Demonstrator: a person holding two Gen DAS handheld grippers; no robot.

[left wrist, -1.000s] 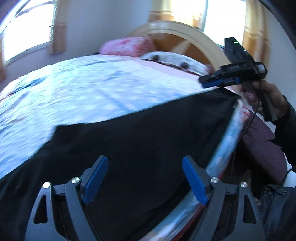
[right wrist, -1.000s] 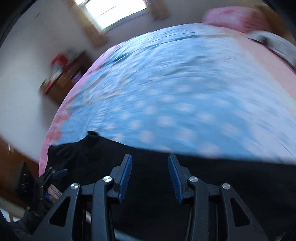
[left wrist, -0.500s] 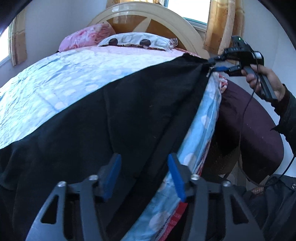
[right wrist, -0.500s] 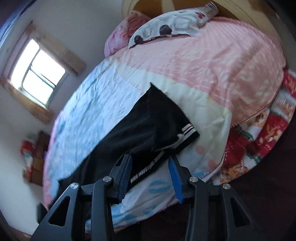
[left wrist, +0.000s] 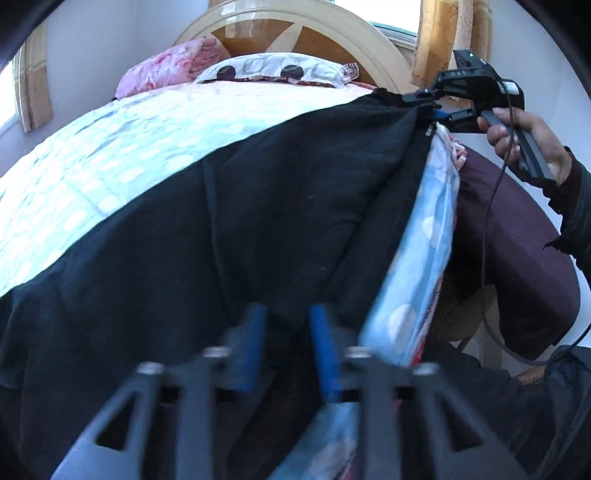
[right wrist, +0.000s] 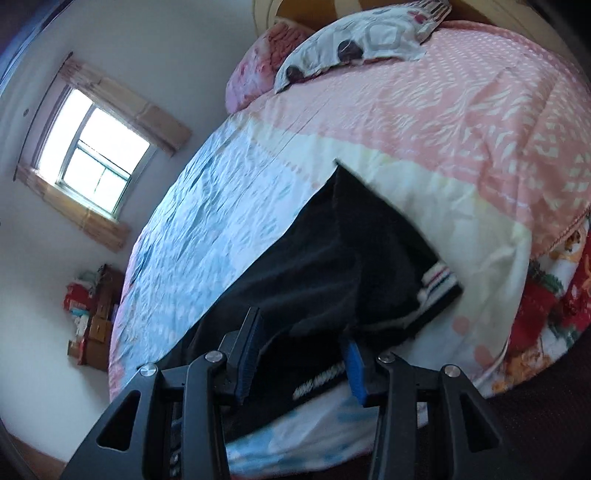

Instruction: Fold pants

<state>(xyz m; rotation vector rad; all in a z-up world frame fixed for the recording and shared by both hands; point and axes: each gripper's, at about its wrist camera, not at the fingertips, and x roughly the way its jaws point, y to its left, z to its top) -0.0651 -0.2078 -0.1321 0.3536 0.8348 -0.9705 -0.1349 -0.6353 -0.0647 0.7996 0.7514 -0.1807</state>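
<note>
The black pants lie along the near side of the bed, also in the right wrist view, where white stripes and lettering show at the near hem. My left gripper is over the near edge of the pants, its jaws narrowed but with a gap, blurred. My right gripper has its jaws apart around the pants' edge at the far end. In the left wrist view it sits at the pants' far corner.
The bed has a blue and pink quilt with two pillows at a wooden headboard. A dark maroon seat stands by the bed side. A window and a shelf are beyond.
My left gripper's jaws have narrowed from wide open and moved to the pants' near edge. My right gripper swung to the pants' far end and its jaws have widened.
</note>
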